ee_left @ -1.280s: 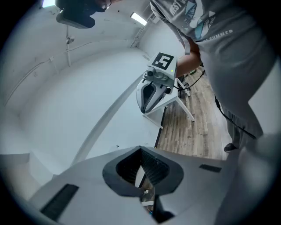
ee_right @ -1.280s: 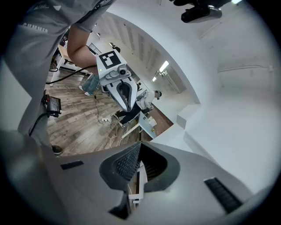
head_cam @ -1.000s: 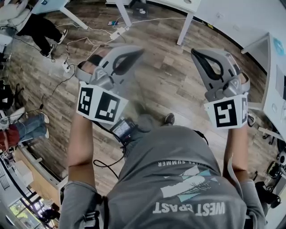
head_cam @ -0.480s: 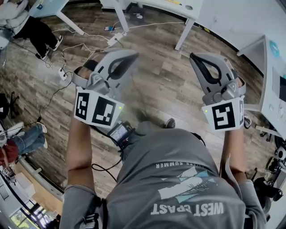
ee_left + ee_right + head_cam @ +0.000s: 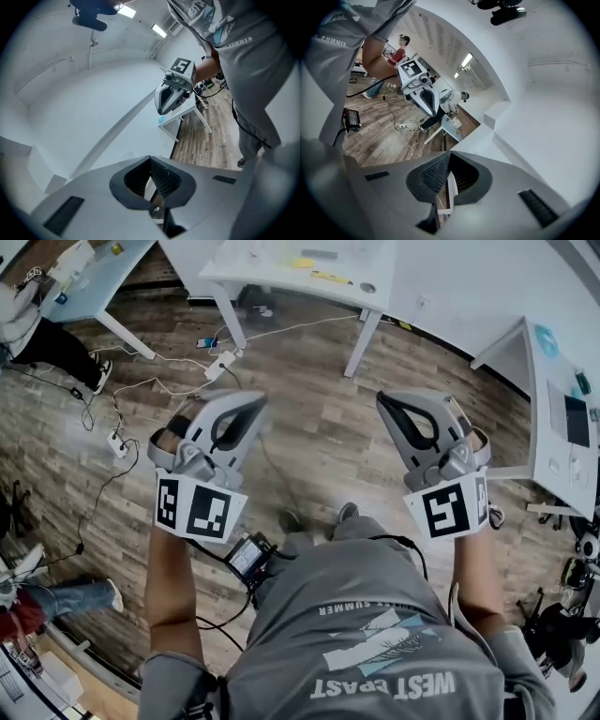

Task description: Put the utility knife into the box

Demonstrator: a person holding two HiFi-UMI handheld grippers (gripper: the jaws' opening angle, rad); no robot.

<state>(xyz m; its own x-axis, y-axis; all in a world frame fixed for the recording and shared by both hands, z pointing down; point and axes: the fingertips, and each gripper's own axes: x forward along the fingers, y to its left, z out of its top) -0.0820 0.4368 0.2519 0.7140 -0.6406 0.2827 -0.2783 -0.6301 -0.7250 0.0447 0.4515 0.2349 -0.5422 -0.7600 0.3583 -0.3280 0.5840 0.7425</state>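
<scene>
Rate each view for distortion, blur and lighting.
Head view: strong fisheye bowing the floor and desk, evenly lit, little blur. Left gripper view: dark circular vignette, ceiling lights flaring, white wall nearly featureless. Right gripper view: same vignette, wall pale, floor sharp.

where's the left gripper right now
In the head view the left gripper is at the left, held in the air above the wood floor, beside the right gripper and short of the white table.
</scene>
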